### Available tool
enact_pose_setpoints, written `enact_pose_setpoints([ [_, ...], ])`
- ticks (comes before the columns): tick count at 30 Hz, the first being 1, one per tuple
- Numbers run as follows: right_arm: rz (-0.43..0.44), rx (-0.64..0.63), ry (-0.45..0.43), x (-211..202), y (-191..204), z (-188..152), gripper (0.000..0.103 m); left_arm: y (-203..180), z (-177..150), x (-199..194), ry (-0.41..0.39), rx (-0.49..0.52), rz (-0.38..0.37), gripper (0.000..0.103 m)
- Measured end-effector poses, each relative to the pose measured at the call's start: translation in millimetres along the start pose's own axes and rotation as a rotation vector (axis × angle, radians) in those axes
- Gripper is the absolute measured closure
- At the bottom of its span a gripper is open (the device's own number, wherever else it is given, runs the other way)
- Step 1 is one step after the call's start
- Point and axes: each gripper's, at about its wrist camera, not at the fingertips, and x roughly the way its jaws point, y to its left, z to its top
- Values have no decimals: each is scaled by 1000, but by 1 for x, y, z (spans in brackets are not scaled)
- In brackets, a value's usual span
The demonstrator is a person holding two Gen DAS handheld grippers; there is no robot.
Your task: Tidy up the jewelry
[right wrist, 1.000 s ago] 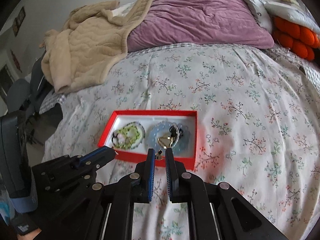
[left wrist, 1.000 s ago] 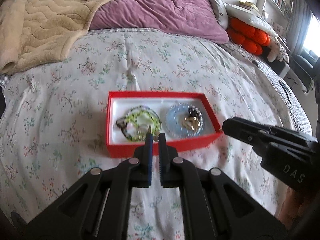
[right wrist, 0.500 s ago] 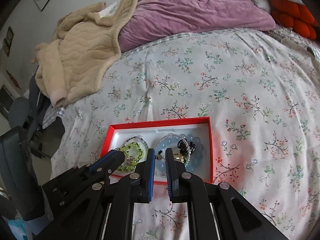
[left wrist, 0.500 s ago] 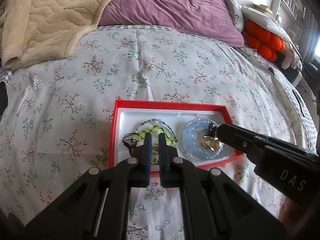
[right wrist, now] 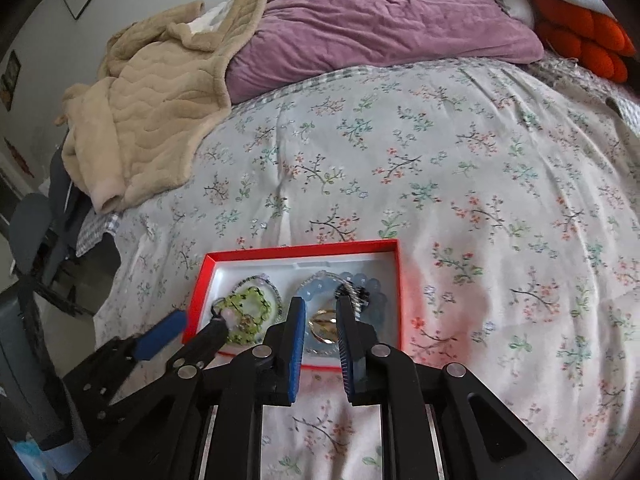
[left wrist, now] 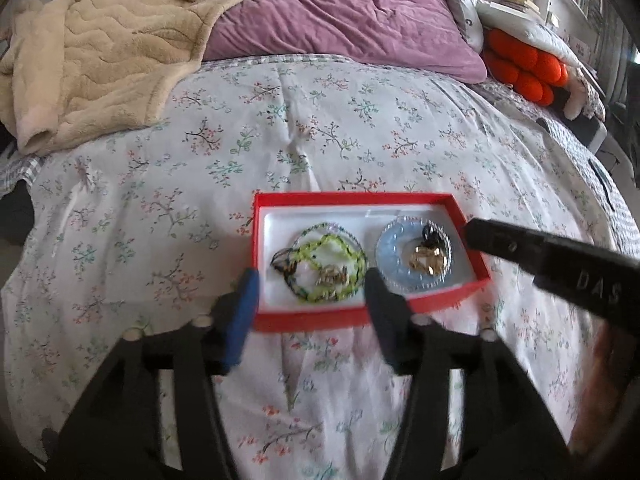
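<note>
While both grippers hang over the red box (left wrist: 312,322) with jaws just opened, left gripper (left wrist: 308,284) wide, right gripper (right wrist: 320,320) narrowly, nothing pinched, lift clear without snagging the green bracelet (left wrist: 332,264).

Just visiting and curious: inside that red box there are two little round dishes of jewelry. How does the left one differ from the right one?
The left dish looks clear, while the right dish is pale blue.

The left dish holds green beaded strands, loops spreading to its rim; the right dish holds a compact gold piece and something dark.

The left dish lies between the left gripper's open fingertips; the right dish lies beside them.

Both are round and sit side by side in the red box.
</note>
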Motion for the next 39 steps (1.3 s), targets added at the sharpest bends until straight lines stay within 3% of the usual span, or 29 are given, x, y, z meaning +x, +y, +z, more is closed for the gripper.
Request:
enact_pose_setpoints([
  [7, -38, -52, 37, -18, -3, -23, 77, 7, -20, -21, 43, -15, 36, 26],
  [9, -43, -59, 47, -22, -3, -31, 63, 8, -26, -26, 58, -22, 43, 23],
  [10, -50, -62, 48, -26, -3, -36, 41, 9, -30, -28, 71, -27, 49, 22],
  [11, -55, -66, 44, -29, -2, -39, 30, 10, -32, -29, 78, -28, 52, 21],
  [15, -58, -84, 60, -41, 0, -56, 30, 10, -43, -37, 108, -37, 63, 18],
  [18, -64, -62, 95, -47, 0, -62, 23, 12, -50, -42, 135, -47, 82, 5],
  [22, -144, -102, 78, -63, 5, -71, 0, 17, -60, -49, 159, -69, 103, 1],
  [33, -228, -143, 131, -50, 3, -116, 0, 19, -100, -52, 160, -112, 142, 1],
  [39, -298, -156, 80, -47, 3, -113, 0, 21, -102, -49, 144, -126, 166, 1],
])
